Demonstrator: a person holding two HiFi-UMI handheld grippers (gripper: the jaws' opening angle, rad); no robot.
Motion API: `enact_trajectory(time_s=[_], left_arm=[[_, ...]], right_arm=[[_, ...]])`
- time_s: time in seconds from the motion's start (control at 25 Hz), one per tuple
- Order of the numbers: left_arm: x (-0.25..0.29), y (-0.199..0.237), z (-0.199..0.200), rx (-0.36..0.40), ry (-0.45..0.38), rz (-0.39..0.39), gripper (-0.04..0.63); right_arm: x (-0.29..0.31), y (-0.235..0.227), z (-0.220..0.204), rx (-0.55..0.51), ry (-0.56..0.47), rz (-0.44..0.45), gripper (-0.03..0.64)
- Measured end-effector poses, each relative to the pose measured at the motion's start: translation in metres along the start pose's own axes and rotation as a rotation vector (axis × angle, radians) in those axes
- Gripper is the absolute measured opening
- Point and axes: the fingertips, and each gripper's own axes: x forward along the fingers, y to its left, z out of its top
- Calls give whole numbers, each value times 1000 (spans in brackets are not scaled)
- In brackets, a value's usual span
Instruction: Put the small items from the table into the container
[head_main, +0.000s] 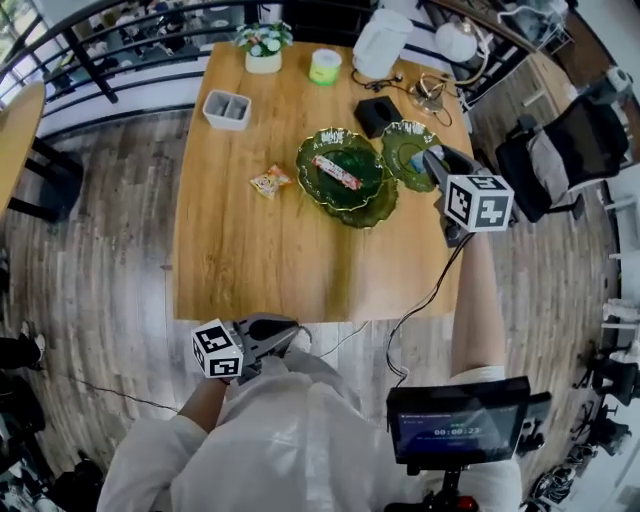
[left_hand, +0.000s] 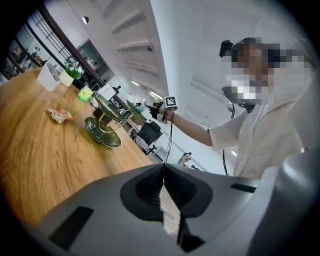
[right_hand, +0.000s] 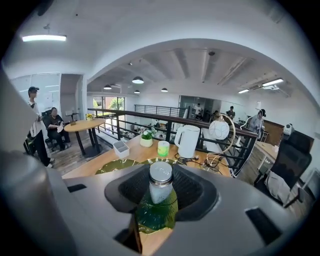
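Observation:
My right gripper (head_main: 431, 160) hangs over the small green leaf dish (head_main: 403, 143) at the table's right side. In the right gripper view it (right_hand: 160, 192) is shut on a small clear jar with a silver cap (right_hand: 160, 183), and green dish glass shows below. A larger green dish (head_main: 345, 170) holds a red wrapped bar (head_main: 337, 172). An orange snack packet (head_main: 270, 181) lies on the wood to its left. My left gripper (head_main: 287, 329) sits shut and empty at the table's near edge, pointing level (left_hand: 163, 172).
At the table's far end stand a white two-part box (head_main: 227, 109), a potted plant (head_main: 263, 48), a green cup (head_main: 325, 66), a white kettle (head_main: 382, 42), a black box (head_main: 378, 115) and a globe lamp (head_main: 455, 42). An office chair (head_main: 570, 150) stands to the right.

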Motion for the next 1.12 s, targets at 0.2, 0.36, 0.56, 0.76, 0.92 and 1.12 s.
enact_trajectory(time_s=[0.2, 0.36, 0.56, 0.76, 0.92, 1.12], left_arm=[[-9, -1, 0, -8, -18, 27, 8], [-16, -1, -1, -8, -34, 50, 8], [-18, -1, -1, -10, -45, 58, 8], [-13, -5, -2, -6, -42, 42, 8], [-14, -6, -4, -3, -36, 31, 8], [-15, -6, -1, 2, -36, 22, 8]], right_arm=[[20, -6, 4, 36, 29, 5, 146], [27, -3, 2, 16, 37, 6, 146], [28, 1, 2, 20, 26, 25, 195], [17, -2, 4, 14, 8, 0, 206], [7, -3, 11, 23, -27, -22, 206], [-3, -2, 8, 33, -39, -29, 206]])
